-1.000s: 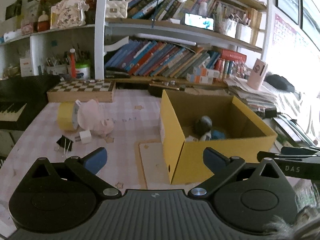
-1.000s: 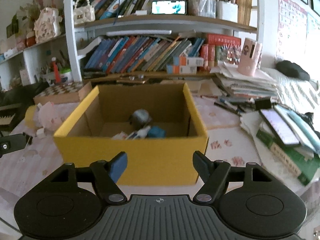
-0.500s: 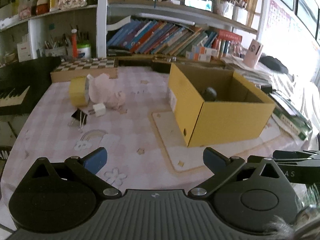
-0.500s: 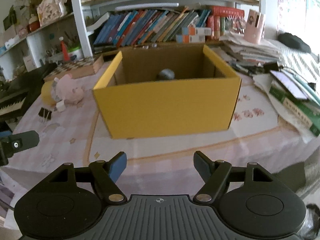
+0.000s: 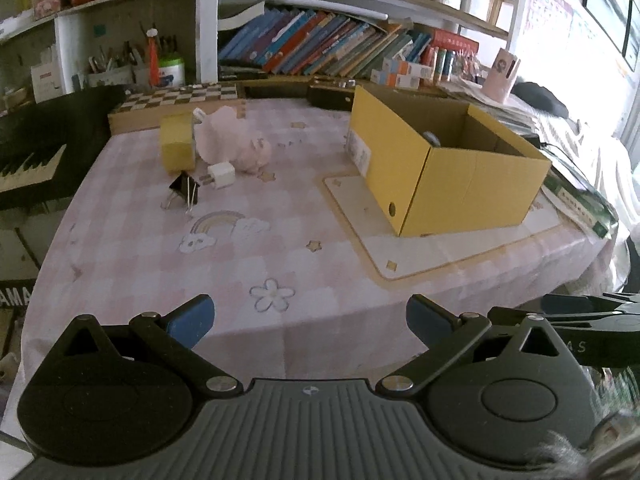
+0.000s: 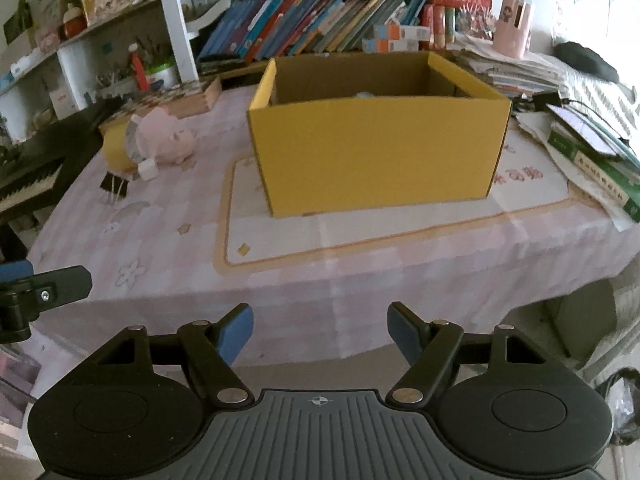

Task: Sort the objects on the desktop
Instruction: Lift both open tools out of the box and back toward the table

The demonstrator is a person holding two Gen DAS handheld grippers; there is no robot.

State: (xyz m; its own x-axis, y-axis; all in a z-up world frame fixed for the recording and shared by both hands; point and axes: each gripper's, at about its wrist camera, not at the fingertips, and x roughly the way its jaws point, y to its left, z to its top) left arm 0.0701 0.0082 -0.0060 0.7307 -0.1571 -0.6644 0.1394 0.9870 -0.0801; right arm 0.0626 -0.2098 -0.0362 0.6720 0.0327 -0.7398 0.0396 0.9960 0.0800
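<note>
A: Where are the things to sort?

B: In a cluster at the far left of the tabletop. A pink piggy bank lies on its side, with a yellow tape roll just beside it on the left. A white charger plug sits in front of the pig, touching or nearly so. A black binder clip stands near the plug, its wire handles down on the cloth.

A: And the box?

B: The yellow cardboard box stands open on a pale mat, well apart from the cluster, to its right. A grey rounded thing shows inside against the wall; I cannot tell what it is.

A: The tongs?

B: The left tongs hang over the near edge of the tabletop, blue pads spread wide, nothing between them. The right tongs are likewise apart and empty, pointing at the box's front wall from off the near edge.

A: Around that?

B: A chessboard lies behind the cluster, a piano keyboard is at the left, bookshelves stand behind, and stacked books lie to the right of the box.
</note>
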